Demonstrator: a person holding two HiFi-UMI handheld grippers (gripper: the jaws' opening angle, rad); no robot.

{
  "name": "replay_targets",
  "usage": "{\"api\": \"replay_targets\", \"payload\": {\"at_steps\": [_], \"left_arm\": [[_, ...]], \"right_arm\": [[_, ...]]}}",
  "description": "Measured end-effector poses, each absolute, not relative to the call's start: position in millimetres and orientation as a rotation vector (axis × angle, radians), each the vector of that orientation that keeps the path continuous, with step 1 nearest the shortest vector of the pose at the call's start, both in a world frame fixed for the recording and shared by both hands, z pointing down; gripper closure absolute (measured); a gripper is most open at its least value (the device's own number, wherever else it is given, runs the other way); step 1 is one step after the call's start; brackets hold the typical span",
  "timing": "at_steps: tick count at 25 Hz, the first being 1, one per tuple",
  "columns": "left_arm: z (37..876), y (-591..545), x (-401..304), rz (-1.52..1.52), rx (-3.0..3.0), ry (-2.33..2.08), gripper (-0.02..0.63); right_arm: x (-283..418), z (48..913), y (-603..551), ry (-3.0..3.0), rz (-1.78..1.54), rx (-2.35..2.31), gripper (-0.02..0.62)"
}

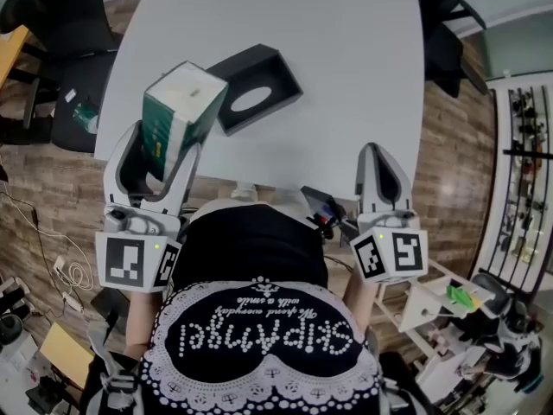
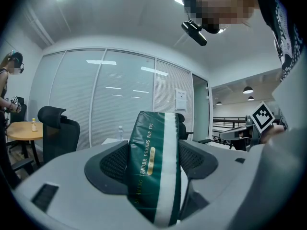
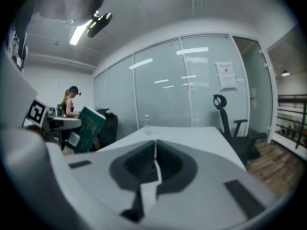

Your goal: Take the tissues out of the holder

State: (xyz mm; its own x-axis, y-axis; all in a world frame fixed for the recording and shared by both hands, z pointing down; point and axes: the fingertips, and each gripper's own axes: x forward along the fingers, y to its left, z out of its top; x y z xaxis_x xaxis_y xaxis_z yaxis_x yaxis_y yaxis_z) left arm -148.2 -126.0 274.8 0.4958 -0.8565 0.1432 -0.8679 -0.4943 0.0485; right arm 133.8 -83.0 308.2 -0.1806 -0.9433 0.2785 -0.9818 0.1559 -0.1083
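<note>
Since the left gripper (image 1: 168, 145) clamps both jaws on the green-and-white wrapped tissue pack (image 1: 183, 102), that pack hangs tilted above the near-left edge of the pale grey table (image 1: 346, 76), its long axis rising away from the jaws; the black rectangular holder (image 1: 285, 76) lies just beyond and to its right, apart from it; a set-down, I judge, wants the bare tabletop farther right; the right gripper (image 1: 378, 158), its 2 jaws closed on nothing, hovers at the near edge.

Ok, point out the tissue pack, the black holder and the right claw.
tissue pack (image 1: 168, 132), head view, its green side.
black holder (image 1: 281, 85), head view, face beside the oval opening.
right claw (image 1: 374, 152), head view, its closed tips.
</note>
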Motion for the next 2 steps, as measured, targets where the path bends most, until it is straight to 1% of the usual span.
{"api": "replay_targets", "payload": {"at_steps": [2], "left_arm": [[275.7, -125.9, -149.1, 0.153, 2.614, -1.515, 0.261]], "right_arm": [[133.1, 307.7, -82.9, -2.273, 0.397, 1.909, 0.561]]}}
